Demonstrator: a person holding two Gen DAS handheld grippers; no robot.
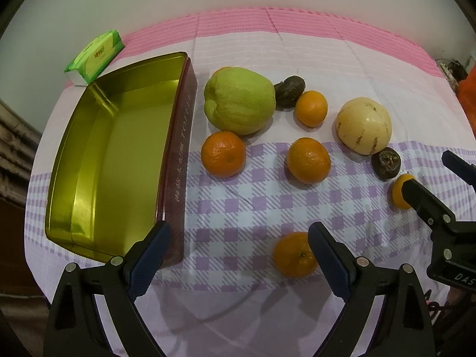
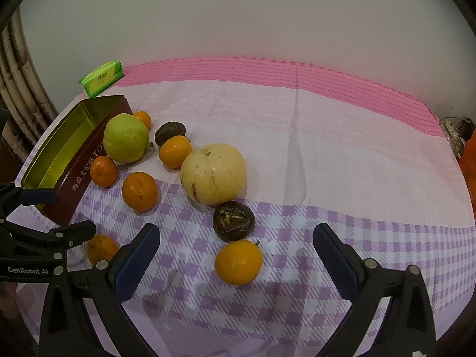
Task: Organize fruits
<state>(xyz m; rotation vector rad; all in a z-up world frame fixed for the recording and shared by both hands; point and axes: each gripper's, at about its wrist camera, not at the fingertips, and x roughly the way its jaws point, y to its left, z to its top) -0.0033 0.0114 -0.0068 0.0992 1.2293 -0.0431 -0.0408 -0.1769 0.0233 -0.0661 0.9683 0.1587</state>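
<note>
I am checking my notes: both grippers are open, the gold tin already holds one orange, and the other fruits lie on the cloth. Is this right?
Not quite: the gold tin holds nothing, as the left wrist view shows. All the fruits lie on the cloth. The left gripper and right gripper are both open, as you wrote.

wall (image 2: 238, 15): plain off-white, bare | tablecloth (image 2: 327, 154): pink band at back, pale middle, purple check in front | curtain (image 2: 17, 89): beige folds, far left | light: dim, indoor
</note>
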